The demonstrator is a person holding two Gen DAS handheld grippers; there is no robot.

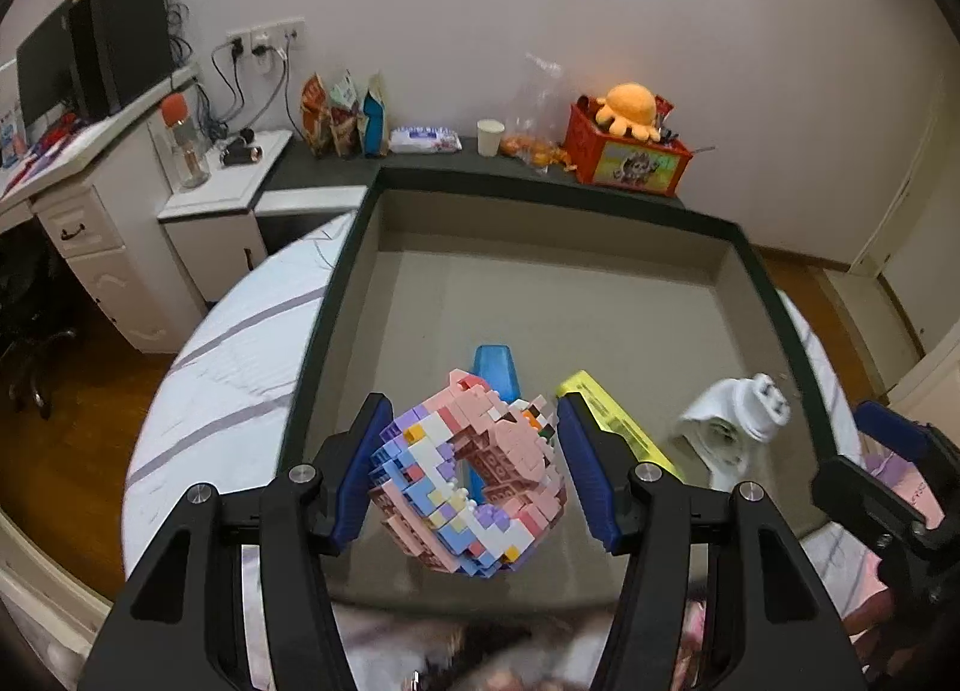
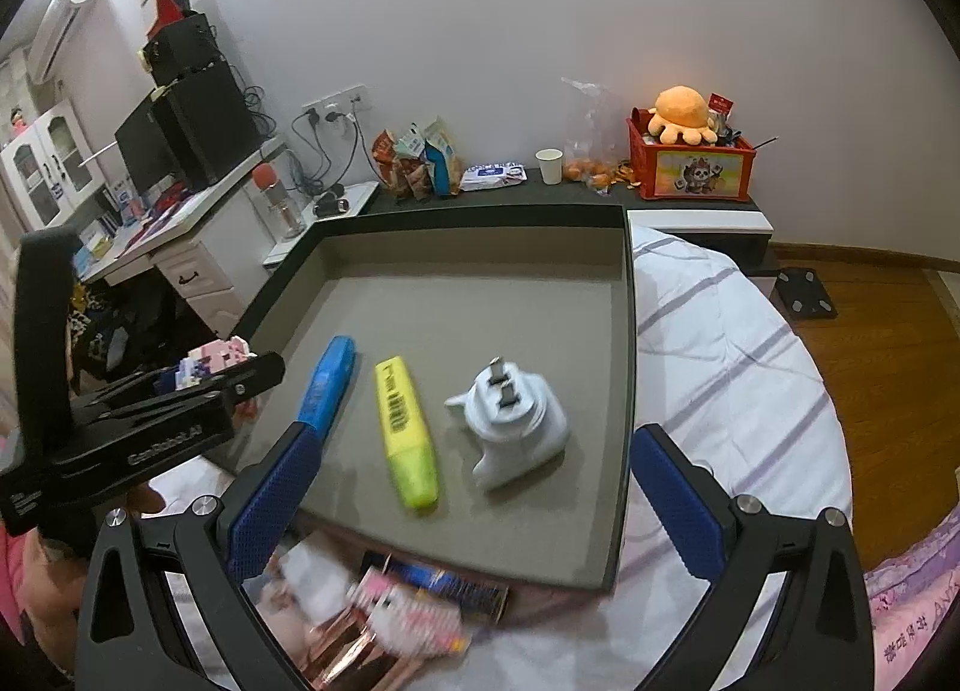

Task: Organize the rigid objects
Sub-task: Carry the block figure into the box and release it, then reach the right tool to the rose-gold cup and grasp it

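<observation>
My left gripper (image 1: 474,475) is shut on a pink, purple and white toy-brick ring (image 1: 474,475), held above the near left part of the grey tray (image 1: 540,247). In the tray lie a blue marker (image 2: 329,386), a yellow highlighter (image 2: 405,431) and a white plug adapter (image 2: 510,421), side by side. My right gripper (image 2: 474,496) hangs open and empty over the tray's near edge. The right wrist view shows the left gripper (image 2: 198,391) from the side at the tray's left rim, with the brick ring (image 2: 210,361) in it.
The tray (image 2: 624,331) rests on a bed with a striped white sheet (image 2: 720,343). Loose packets and a dark flat box (image 2: 444,589) lie blurred below the tray's near rim. Behind it a dark shelf carries snack bags, a paper cup (image 2: 549,165) and a red crate (image 2: 696,168).
</observation>
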